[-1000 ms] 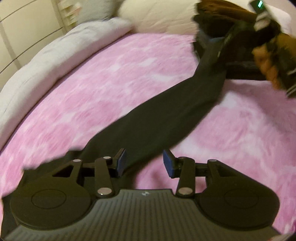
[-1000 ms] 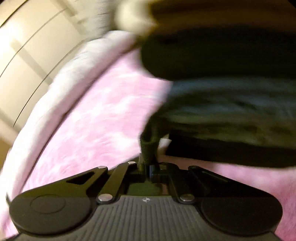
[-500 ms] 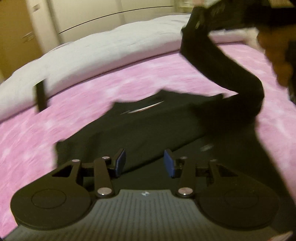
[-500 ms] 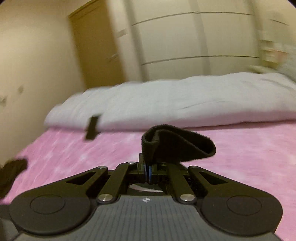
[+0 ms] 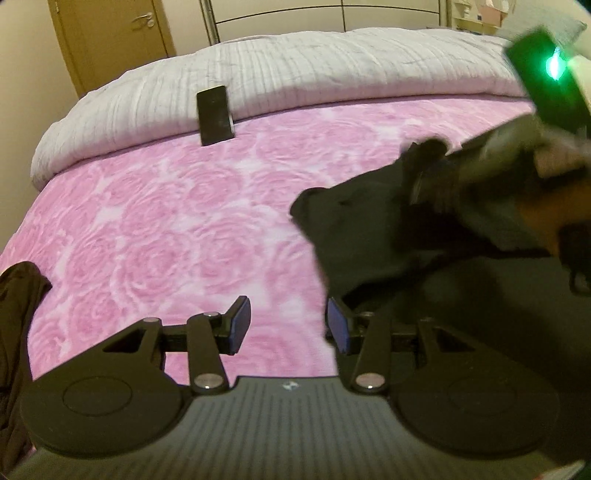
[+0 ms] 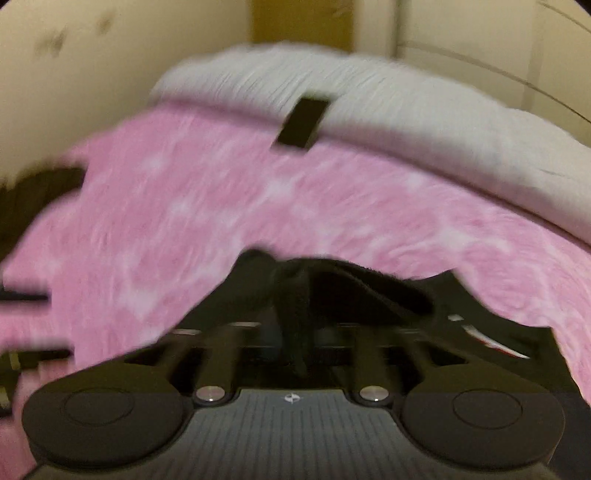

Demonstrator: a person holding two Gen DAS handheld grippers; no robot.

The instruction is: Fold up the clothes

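The black garment (image 5: 424, 236) is lying on the pink blanket (image 5: 166, 229), w/ its bunched edge sitting up in a lump on the right side of the left wrist view & more of it spreading flat toward the near right corner. In the right wrist view the same black cloth (image 6: 332, 291) is lying right in front of the tool, w/ a raised fold running down the middle. The left gripper (image 5: 288, 325) is hovering over bare pink blanket, its blue pads (image 5: 238, 325) standing apart w/ nothing between them; the cloth edge is just beside the right pad. The right gripper (image 6: 295, 343) is very blurry, its jaws are opening, and the fold of cloth is sitting between them but the pads aren't looking pressed on it. The person's hand (image 5: 554, 206) is showing, blurry, at the far right of the left view, over the cloth, next to a box w/ a green light (image 5: 546, 77). Lots of open pink blanket is lying to the left & ahead, so there is big room there. At the back a grey-white duvet (image 5: 295, 81) is making a long soft wall along the bed edge. A flat black phone-like thing (image 5: 215, 114) is leaning where duvet & blanket are meeting, well apart from the cloth. Another dark cloth (image 5: 18, 295) is lying at the left edge. Behind the bed are standing a brown door (image 5: 110, 33) & pale wardrobe panels (image 5: 332, 14).
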